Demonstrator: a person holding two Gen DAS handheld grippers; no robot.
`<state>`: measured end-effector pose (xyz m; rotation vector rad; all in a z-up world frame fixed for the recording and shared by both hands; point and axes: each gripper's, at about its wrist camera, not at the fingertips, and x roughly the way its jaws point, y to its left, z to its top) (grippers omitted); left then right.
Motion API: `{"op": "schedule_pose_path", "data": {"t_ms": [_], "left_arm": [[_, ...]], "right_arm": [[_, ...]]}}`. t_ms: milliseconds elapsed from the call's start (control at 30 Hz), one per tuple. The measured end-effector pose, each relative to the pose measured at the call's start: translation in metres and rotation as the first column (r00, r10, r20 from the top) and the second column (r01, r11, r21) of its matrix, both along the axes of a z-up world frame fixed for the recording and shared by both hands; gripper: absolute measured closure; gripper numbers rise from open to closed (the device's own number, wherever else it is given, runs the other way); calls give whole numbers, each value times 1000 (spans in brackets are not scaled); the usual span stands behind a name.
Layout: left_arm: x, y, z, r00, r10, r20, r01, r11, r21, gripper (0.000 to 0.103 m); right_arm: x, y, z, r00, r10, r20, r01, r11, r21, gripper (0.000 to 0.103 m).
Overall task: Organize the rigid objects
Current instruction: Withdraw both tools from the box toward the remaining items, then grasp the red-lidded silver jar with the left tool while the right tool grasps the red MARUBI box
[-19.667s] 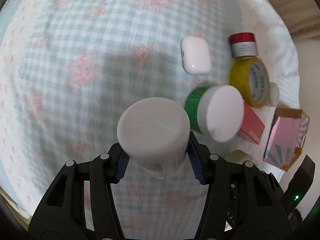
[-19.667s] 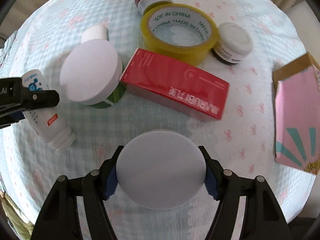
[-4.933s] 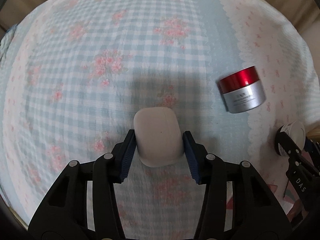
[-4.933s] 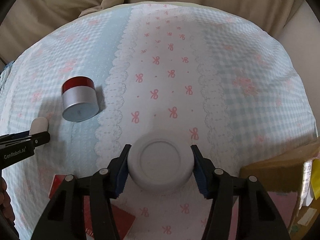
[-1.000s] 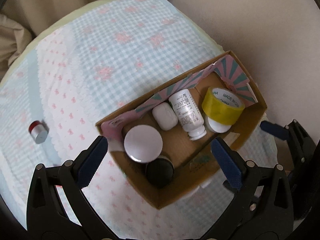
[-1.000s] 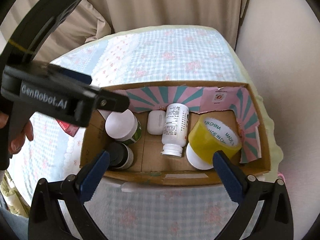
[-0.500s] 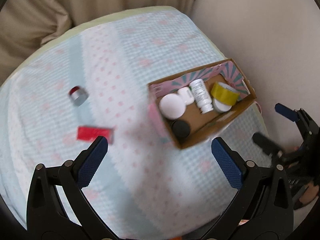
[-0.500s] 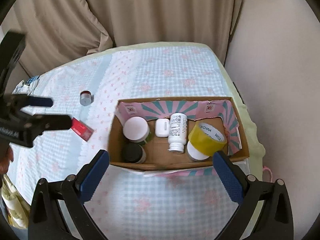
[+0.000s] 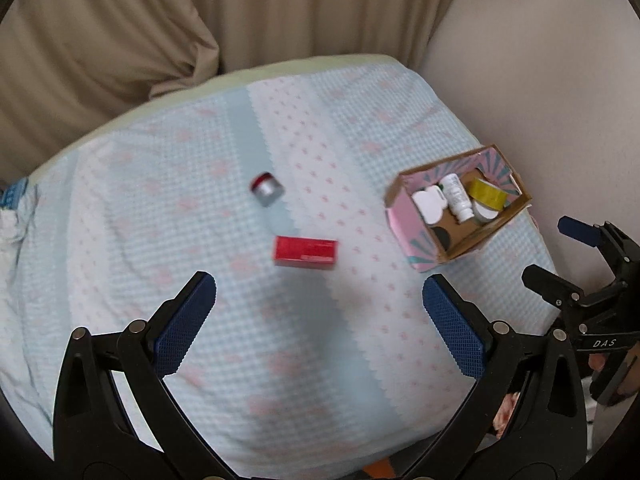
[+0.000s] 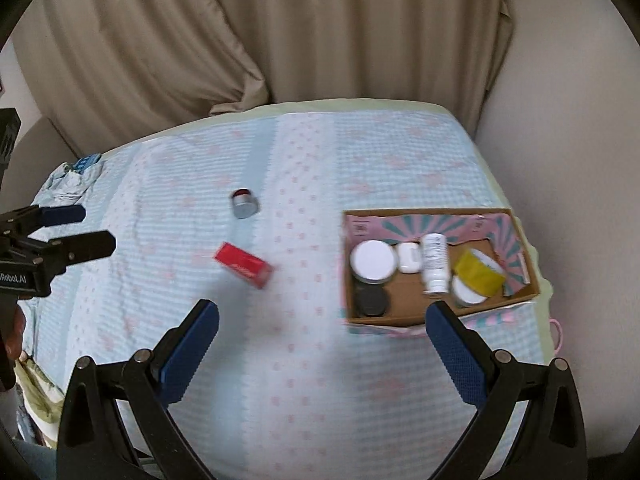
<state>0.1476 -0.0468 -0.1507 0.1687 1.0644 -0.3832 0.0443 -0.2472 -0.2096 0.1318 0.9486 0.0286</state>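
Observation:
A cardboard box (image 9: 505, 227) (image 10: 524, 294) with pink and teal flaps stands at the table's right side. It holds a yellow tape roll (image 10: 478, 273), a white bottle (image 10: 435, 266), a white case (image 10: 409, 258), a white-lidded jar (image 10: 373, 261) and a dark jar (image 10: 371, 300). A red carton (image 9: 306, 252) (image 10: 243, 264) and a silver jar with a red lid (image 9: 266, 189) (image 10: 243, 204) lie on the cloth left of the box. My left gripper (image 9: 319, 322) and right gripper (image 10: 322, 334) are both open and empty, high above the table.
The table wears a light blue checked cloth with pink flowers (image 9: 200, 240). Beige curtains (image 10: 280, 40) hang behind it and a pale wall (image 9: 540, 60) stands on the right. Crumpled fabric (image 10: 74, 182) lies at the far left edge.
Both grippers have pulled up and back from the box, so the whole table shows. The red carton and the silver jar have come into both views.

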Motion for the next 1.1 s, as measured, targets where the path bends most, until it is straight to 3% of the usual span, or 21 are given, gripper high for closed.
{"op": "schedule_pose_path", "data": {"t_ms": [333, 567, 733, 800, 1033, 1100], "left_arm": [[56, 60, 1, 996, -93, 15, 92, 994, 50, 0], [120, 62, -38, 985, -142, -95, 149, 986, 74, 0], [166, 39, -81, 969, -196, -153, 220, 962, 164, 0], [181, 29, -97, 958, -215, -188, 246, 955, 164, 0], [243, -17, -179, 903, -315, -294, 383, 898, 216, 1], [258, -29, -204, 886, -331, -325, 412, 883, 226, 6]], "right_arm": [[37, 81, 10, 996, 84, -8, -84, 996, -36, 0], [76, 116, -11, 975, 212, -71, -219, 969, -113, 0], [106, 140, -43, 920, 364, -145, -386, 905, -178, 0], [117, 147, -58, 893, 412, -179, -443, 877, -189, 0], [159, 178, -132, 760, 556, -336, -637, 741, -213, 0], [171, 185, -157, 726, 571, -384, -673, 706, -221, 0]]}}
